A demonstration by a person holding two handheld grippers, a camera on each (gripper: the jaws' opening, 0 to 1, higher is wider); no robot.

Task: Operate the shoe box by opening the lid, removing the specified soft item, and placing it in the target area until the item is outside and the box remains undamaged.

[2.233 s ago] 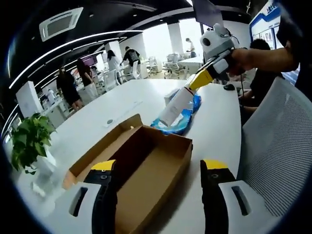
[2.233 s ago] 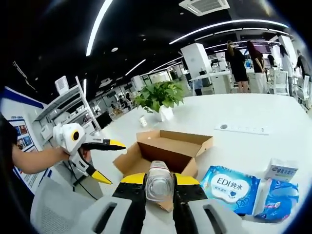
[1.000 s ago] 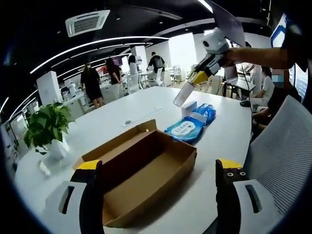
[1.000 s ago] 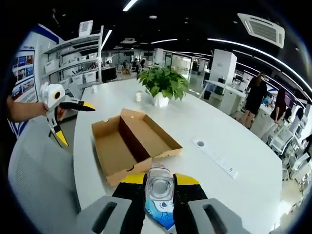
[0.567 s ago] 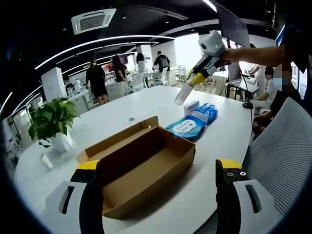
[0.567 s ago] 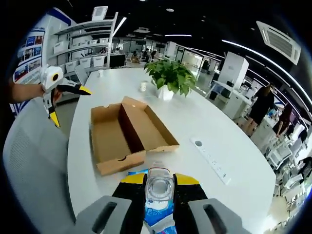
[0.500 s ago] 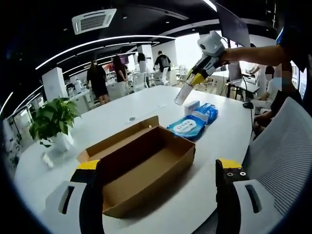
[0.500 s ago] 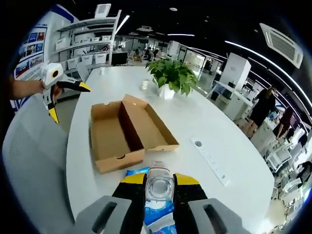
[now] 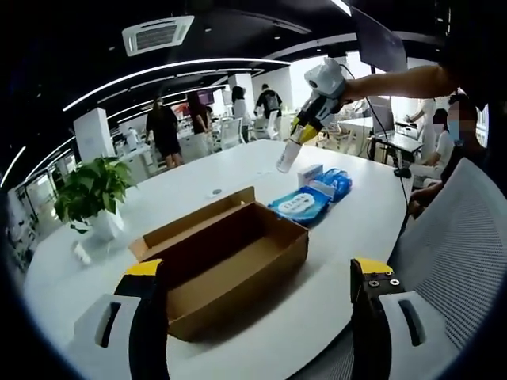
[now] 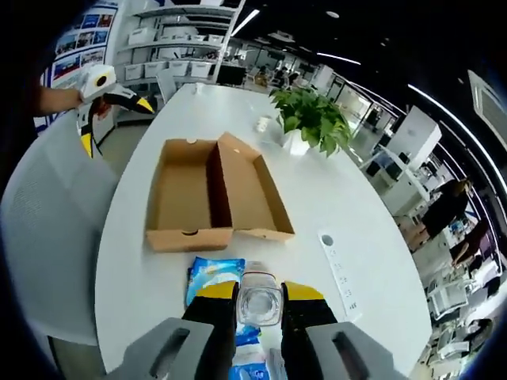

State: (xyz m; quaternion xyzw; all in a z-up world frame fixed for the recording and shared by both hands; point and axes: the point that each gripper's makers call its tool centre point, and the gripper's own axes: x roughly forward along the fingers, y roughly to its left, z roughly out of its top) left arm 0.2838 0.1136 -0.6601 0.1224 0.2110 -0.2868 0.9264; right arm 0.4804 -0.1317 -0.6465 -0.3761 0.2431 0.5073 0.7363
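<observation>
Two yellow-tipped jaws of the left gripper (image 9: 259, 273) rose well apart from the bottom of the left gripper view, spread with nothing between them. Ahead of them the brown shoe box (image 9: 224, 259) lay open and bare inside on the white table (image 9: 333, 229), its lid folded back flat on the far side. Beyond the box a blue wipes pack (image 9: 300, 205) lay on the table, with a small white carton (image 9: 310, 172) and a second blue pack (image 9: 336, 181) just behind it. Above these the right gripper (image 9: 302, 131), held by a person's arm coming in from the right, hung in the air pinching a clear bottle (image 9: 287, 157) that tilted downward. A potted plant (image 9: 93, 195) stood at the table's far left edge, and a mesh chair back (image 9: 455, 245) filled the right side.

In the right gripper view, the right gripper (image 10: 259, 294) had its jaws pressed against the clear bottle (image 10: 259, 299), seen end-on between them, above the blue wipes pack (image 10: 211, 279). The open shoe box (image 10: 212, 195) lay farther out on the table (image 10: 341, 214), the potted plant (image 10: 310, 119) beyond it and a white power strip (image 10: 339, 274) to the right. The left gripper (image 10: 111, 110) came in at the upper left, jaws spread wide.
</observation>
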